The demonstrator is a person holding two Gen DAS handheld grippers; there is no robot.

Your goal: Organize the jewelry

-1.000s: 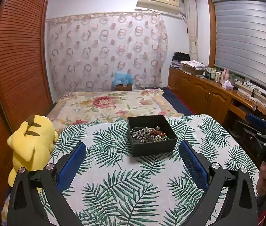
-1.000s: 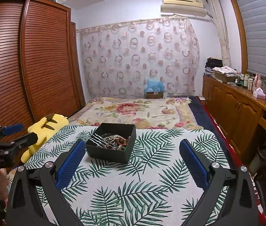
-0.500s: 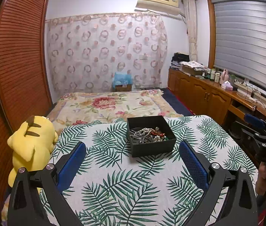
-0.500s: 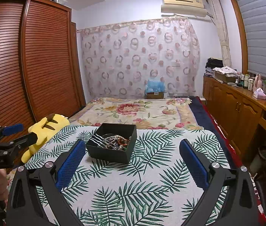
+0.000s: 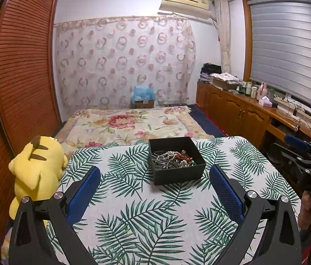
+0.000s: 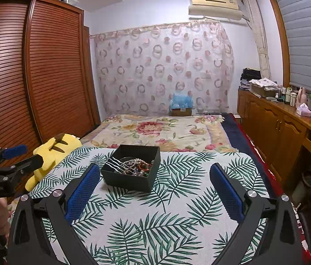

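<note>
Box: a square, matte black box (image 5: 176,167) with straight low walls and no lid, sitting on the table toward its far edge, nearer the bed than the grippers.
Jewelry: a tangled heap (image 5: 173,159) in the box, with pale pearl-like bead strings, red and green beads, and thin silvery metal prongs that fan toward the left wall; from the right wrist view the same heap (image 6: 134,165) fills the floor of the box.
Table: covered by a woven-looking white cloth (image 5: 133,198) printed with green palm fronds, with rounded far corners.
Plush toy: soft, yellow, with black-tipped ears (image 5: 34,167), slumped just beside the table's left edge.
Bed: a flat floral blanket (image 5: 131,123) in cream, pink and green, beyond the table.
Wardrobe: reddish-brown wood with fine horizontal slats (image 6: 51,66).
Left gripper: (image 5: 154,190) held low above the near part of the table, pointing at the box; black angular frame, blue finely dimpled pads (image 5: 85,194) spread wide, nothing between them.
Right gripper: (image 6: 154,190) at a like height over the cloth, with the box ahead and to its left; its blue pads (image 6: 226,190) are likewise wide apart and hold nothing.
</note>
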